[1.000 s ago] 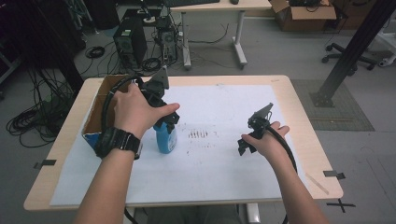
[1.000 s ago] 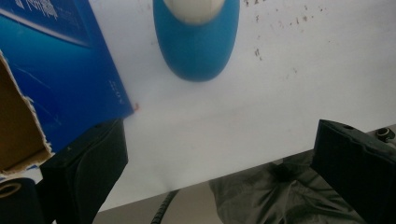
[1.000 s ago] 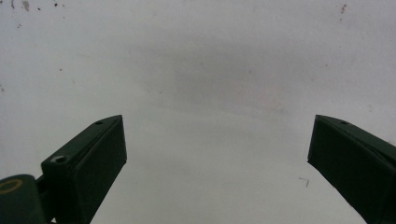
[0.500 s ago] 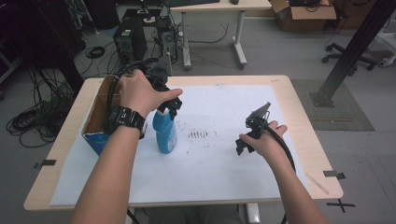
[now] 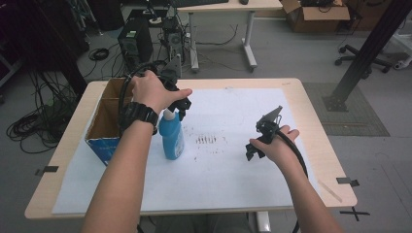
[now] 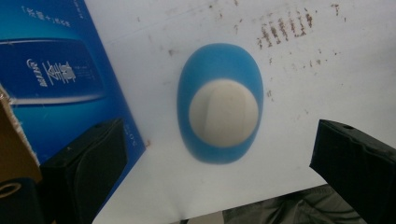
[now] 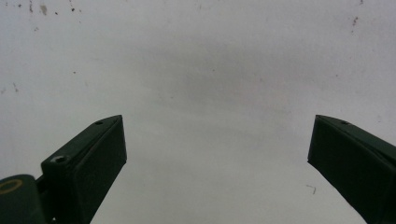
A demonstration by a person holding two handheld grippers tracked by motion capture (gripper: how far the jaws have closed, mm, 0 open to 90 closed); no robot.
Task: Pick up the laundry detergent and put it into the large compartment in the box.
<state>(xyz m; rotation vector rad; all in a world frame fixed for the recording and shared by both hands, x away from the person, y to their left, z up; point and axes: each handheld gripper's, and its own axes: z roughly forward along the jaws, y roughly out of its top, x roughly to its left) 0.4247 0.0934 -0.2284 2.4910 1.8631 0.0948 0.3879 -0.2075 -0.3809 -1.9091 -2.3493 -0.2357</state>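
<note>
A blue bottle (image 5: 172,138) with a white cap (image 6: 223,112) stands upright on the white paper sheet (image 5: 218,170), beside a cardboard box (image 5: 103,122). My left gripper (image 5: 181,105) hovers just above the bottle's top, pointing down. In the left gripper view my left gripper (image 6: 217,128) is open, its jaws wide on either side of the bottle (image 6: 219,60) and not touching it. My right gripper (image 5: 250,151) is held low over the paper to the right; there my right gripper (image 7: 217,121) is open with only bare paper between its jaws.
The box has a blue printed side (image 6: 56,79) and an open top, and it sits at the table's left. Brown smudge marks (image 5: 206,140) lie on the paper between bottle and right hand. The wooden table (image 5: 313,104) borders the sheet. Computers and cables stand behind.
My left gripper has risen and drawn back from the bottle's top, leaving the bottle standing by itself. The right gripper has hardly moved.
</note>
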